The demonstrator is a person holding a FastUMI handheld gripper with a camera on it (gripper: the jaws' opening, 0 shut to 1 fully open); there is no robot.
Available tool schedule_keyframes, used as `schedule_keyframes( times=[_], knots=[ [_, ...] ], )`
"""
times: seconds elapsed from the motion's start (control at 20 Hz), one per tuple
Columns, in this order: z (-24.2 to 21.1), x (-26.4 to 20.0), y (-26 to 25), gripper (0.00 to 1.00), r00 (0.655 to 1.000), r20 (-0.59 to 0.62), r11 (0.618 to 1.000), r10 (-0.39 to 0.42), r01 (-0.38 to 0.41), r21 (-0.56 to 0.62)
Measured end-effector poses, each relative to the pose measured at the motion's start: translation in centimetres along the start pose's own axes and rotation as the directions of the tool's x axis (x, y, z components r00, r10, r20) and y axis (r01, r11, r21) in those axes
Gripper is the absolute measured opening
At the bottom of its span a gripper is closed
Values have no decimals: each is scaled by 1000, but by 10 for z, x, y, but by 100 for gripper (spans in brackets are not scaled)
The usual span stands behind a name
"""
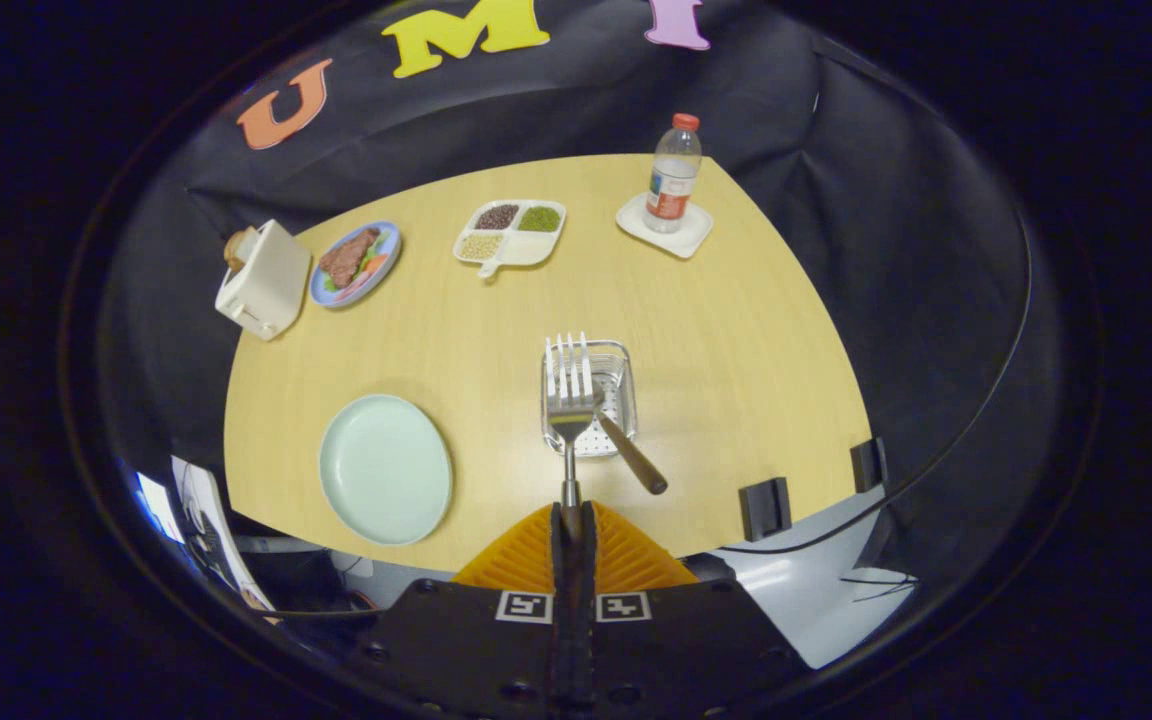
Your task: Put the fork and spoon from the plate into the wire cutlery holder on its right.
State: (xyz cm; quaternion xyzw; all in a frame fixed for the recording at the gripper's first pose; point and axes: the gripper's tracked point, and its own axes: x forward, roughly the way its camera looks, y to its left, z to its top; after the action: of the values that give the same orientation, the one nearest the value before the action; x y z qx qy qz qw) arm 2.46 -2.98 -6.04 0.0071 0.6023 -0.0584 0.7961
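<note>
**Fork held above the wire holder, spoon already inside**

Your claw point(573, 515) is closed on the handle of the shiny metal fork point(570, 400); the two orange ribbed fingers point(526, 555) stand almost together, with only the thin handle between them. The long axis of the fork runs straight ahead from the fingers. Its tines point away from you, and its head lies over the near left part of the square wire cutlery holder point(591, 398). Whether the fork touches the holder, you cannot tell from this view.

The holder is made of bright wire, with a perforated bottom, and it stands on the pale wooden counter point(736, 350) just ahead of the fingers. The spoon with a dark brown wooden handle point(628, 452) is already in it. The handle leans over the near right rim and points back toward you and to the right; the bowl end is hidden behind the fork.

The round, smooth, pale green plate point(385, 468) lies left of the holder, well apart from it, with nothing on it.

Beyond these things you have a white divided dish with beans point(511, 232), a blue plate with meat and vegetables point(356, 262), a cream-coloured toaster point(264, 280), and a clear plastic bottle with a red cap point(674, 172) standing on a white square coaster point(664, 230).
</note>
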Motion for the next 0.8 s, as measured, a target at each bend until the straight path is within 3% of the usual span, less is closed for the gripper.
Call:
schedule_keyframes(
  times=[0.15,0.4,0.8],
  knots=[
    [-1,12,-8,1,998,-57,999,-17,15,-33],
    [0,35,0,1,990,-137,1000,26,-28,-13],
    [14,48,0,4,988,-151,1000,25,-22,21]
  ],
)
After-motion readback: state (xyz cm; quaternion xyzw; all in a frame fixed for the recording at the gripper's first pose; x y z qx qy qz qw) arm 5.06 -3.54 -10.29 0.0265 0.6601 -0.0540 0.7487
